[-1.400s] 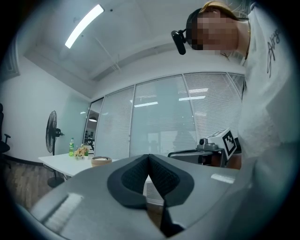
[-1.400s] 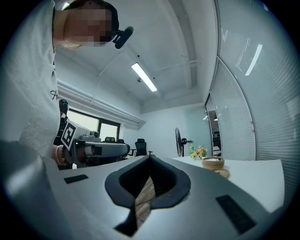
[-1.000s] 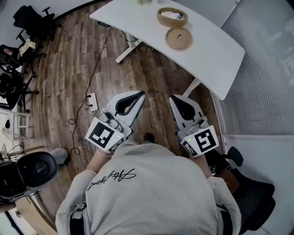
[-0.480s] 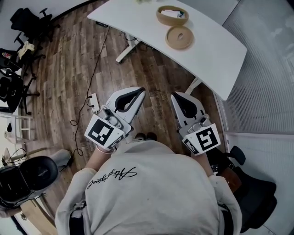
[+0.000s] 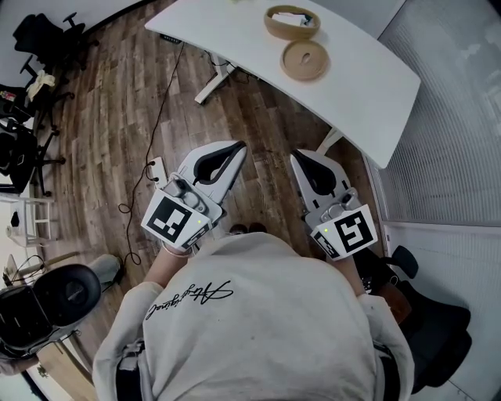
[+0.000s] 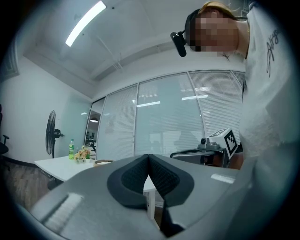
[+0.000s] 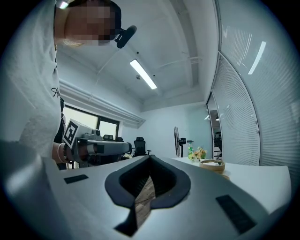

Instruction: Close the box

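A round wooden box (image 5: 291,21) stands open on the white table (image 5: 368,94), with its flat round lid (image 5: 304,59) lying on the table beside it. Both grippers hover level over the wooden floor, well short of the table. My left gripper (image 5: 239,146) is shut with nothing in it, and so is my right gripper (image 5: 296,156). In the left gripper view the closed jaws (image 6: 149,156) point toward the table, where the box (image 6: 102,162) shows small. The right gripper view has the box (image 7: 212,164) far off to the right of its closed jaws (image 7: 150,157).
Office chairs (image 5: 45,35) stand at the far left, another black chair (image 5: 47,301) near my left side. A power strip (image 5: 156,168) with a cable lies on the floor. A blind-covered glass wall (image 5: 454,117) runs along the right. A fan (image 6: 50,131) stands beyond the table.
The left gripper has edged slightly forward toward the table. The right gripper has hardly moved. Both stay shut and empty.
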`<state>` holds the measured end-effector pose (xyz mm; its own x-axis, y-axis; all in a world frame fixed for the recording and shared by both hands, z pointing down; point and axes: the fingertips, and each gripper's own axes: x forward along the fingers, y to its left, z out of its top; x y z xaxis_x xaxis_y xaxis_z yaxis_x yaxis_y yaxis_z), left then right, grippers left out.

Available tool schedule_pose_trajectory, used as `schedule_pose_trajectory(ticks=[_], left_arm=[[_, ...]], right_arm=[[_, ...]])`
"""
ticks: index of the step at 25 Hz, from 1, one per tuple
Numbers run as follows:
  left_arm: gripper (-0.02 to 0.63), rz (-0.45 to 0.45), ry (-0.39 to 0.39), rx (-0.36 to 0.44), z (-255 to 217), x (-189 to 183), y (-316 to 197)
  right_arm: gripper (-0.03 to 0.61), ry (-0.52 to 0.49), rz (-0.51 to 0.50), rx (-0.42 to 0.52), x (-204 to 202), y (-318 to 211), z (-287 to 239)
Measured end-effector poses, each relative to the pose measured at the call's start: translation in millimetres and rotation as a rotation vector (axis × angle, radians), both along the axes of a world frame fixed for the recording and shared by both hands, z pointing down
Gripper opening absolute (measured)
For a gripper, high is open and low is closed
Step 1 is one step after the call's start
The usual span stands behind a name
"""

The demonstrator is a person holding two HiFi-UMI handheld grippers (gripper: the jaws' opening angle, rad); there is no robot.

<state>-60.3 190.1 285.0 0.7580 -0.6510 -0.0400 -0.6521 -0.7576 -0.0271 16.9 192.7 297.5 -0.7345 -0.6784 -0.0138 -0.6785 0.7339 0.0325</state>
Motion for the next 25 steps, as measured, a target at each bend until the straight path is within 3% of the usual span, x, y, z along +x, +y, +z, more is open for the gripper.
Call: schedule_pose_trajectory(ticks=[15,25], left_arm=[[-0.011,-0.024,0.019,-0.006,9.9,19.8,-8.2],[-0.011,-0.058,0.02,-0.019,11.0,8.4,-21.2]], right_arm=[[0.002,0.004,-0.017,-0.014,20.7,-8.1,12.4],[0.002,0.002,-0.024,-0.021,16.6,-24.0,13.6]])
